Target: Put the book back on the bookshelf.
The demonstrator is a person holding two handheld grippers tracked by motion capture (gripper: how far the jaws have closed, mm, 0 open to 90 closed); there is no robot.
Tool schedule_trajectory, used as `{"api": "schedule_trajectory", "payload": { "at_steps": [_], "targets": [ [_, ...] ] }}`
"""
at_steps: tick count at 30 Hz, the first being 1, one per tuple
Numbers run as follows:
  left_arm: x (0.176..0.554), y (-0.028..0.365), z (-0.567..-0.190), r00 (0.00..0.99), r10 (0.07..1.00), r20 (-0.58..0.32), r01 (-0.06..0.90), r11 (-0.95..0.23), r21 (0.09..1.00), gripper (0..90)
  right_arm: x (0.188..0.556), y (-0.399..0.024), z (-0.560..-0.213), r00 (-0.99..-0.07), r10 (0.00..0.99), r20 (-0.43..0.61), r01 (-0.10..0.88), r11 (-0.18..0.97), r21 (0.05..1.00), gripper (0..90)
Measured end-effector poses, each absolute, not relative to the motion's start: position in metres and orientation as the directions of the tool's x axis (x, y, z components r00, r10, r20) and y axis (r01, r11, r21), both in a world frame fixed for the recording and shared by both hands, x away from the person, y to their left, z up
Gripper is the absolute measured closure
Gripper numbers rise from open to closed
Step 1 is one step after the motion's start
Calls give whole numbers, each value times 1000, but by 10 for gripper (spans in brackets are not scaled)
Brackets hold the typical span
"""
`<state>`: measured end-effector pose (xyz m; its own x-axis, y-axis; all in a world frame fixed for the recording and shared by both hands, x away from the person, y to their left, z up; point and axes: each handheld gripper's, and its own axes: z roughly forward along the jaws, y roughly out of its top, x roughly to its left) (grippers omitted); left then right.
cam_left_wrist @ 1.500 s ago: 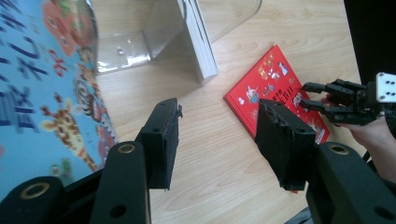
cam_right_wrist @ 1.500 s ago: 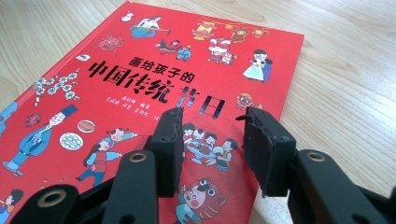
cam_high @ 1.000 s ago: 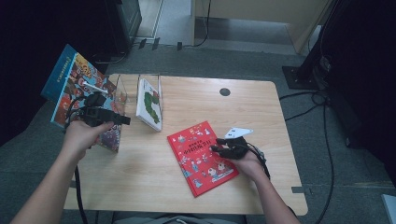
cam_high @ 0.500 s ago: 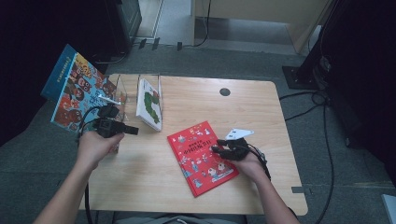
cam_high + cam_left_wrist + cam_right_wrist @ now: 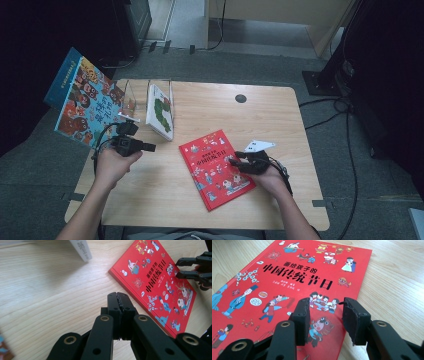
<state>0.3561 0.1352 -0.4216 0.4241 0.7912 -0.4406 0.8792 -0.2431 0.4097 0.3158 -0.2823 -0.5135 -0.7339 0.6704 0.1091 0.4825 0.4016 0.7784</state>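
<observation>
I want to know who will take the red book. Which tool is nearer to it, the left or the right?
Right. The right tool hangs over the red book at its right edge, jaws apart. The left tool is off to the book's left above bare table, jaws together and empty.

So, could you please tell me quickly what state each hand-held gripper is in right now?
Left hand-held gripper: jaws have just closed, shut on nothing, above the table.
Right hand-held gripper: open, jaws over the red book, not gripping it.

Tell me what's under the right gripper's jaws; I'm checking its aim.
The red book lies flat beneath the right gripper, jaws apart above its cover. The wood table under the book is covered.
</observation>
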Motion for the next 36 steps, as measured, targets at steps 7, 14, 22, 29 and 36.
{"api": "schedule_trajectory", "payload": {
  "at_steps": [7, 14, 22, 29, 36],
  "targets": [
    [358, 118, -436, 451, 771, -449, 869, -267, 416, 900, 308, -289, -514, -729, 674, 114, 484, 390, 783, 563],
    [360, 103, -444, 480, 755, -446, 856, -293, 425, 896, 298, -299, -515, -717, 688, 111, 488, 382, 785, 603],
    [363, 86, -456, 494, 745, -447, 855, -323, 406, 900, 285, -314, -513, -708, 695, 124, 491, 359, 794, 814],
    [365, 75, -469, 504, 737, -450, 851, -336, 404, 900, 276, -323, -514, -694, 710, 116, 502, 363, 785, 892],
    [366, 63, -482, 515, 734, -443, 848, -359, 390, 900, 272, -329, -520, -680, 724, 118, 528, 372, 763, 892]
  ]
}}
